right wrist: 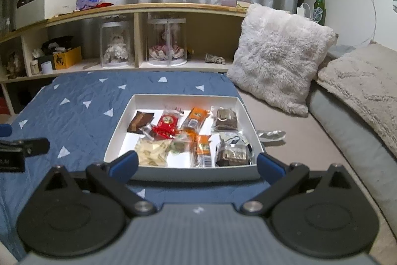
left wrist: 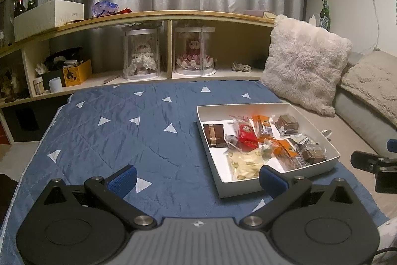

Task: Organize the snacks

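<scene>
1. While both grippers hang empty with their jaws spread wide, the snacks all sit inside the white tray on the blue quilt; only a crumpled silver wrapper lies outside it, just past the tray's right wall in the right wrist view.
2. Left of frame in the left wrist view is bare quilt. The left gripper looks across it, and the tray lies ahead and to the right of centre, its long axis running away toward the upper left of the frame.
3. In the right wrist view the tray fills the centre. The right gripper faces its near wall squarely, so I judge the right hand the nearer one.
4. Read left to right in that view: a brown striped bar, a red packet with a pale yellow packet below it, two orange packets, then dark brown cakes at the right.
5. The wrapper shows clearly only from the right wrist; the left wrist view catches the other gripper at its right edge.
6. This layout fits either snacks gathered and finished, or a jumble awaiting sorting.
</scene>
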